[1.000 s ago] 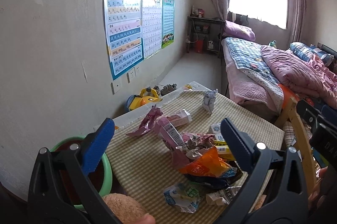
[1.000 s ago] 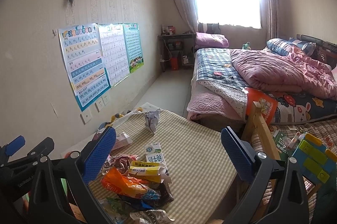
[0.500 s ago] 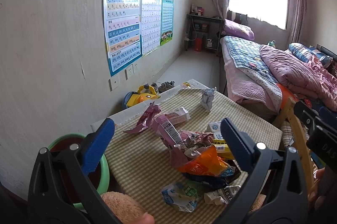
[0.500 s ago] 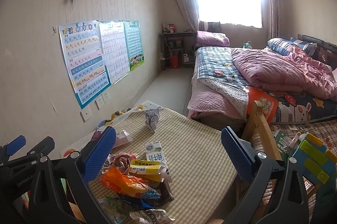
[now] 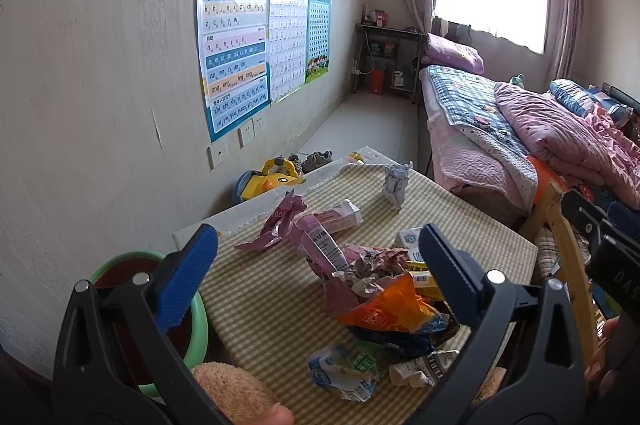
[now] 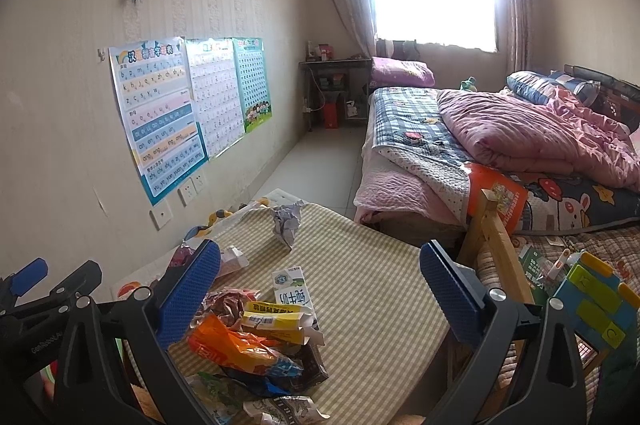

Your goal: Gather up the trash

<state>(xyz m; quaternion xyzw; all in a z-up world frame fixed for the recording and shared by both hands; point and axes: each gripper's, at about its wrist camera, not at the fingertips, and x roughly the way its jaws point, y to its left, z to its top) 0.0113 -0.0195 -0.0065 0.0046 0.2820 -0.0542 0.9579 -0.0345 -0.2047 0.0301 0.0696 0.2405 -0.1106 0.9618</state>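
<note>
Trash lies piled on a checked tablecloth [image 5: 272,301]: an orange snack bag [image 5: 384,309], pink wrappers [image 5: 280,221], a crumpled white carton [image 5: 344,373] and a grey paper ball [image 5: 394,183]. My left gripper [image 5: 316,273] hangs open above the near side of the pile, nothing between its blue pads. In the right wrist view the orange snack bag [image 6: 228,345], a yellow wrapper [image 6: 272,319], a milk carton [image 6: 292,289] and the grey paper ball [image 6: 286,221] show. My right gripper [image 6: 320,297] is open over the table [image 6: 372,289], empty.
A green-rimmed bin [image 5: 196,325] stands at the table's left. Toys [image 5: 272,177] and shoes lie on the floor by the wall. A wooden chair frame [image 6: 496,245] and a bed [image 6: 500,145] are on the right. The left gripper's arm [image 6: 44,293] shows at the left.
Both views have shifted slightly, with the left gripper drifting a little nearer over the pile. The trash has not moved and both grippers stay open.
</note>
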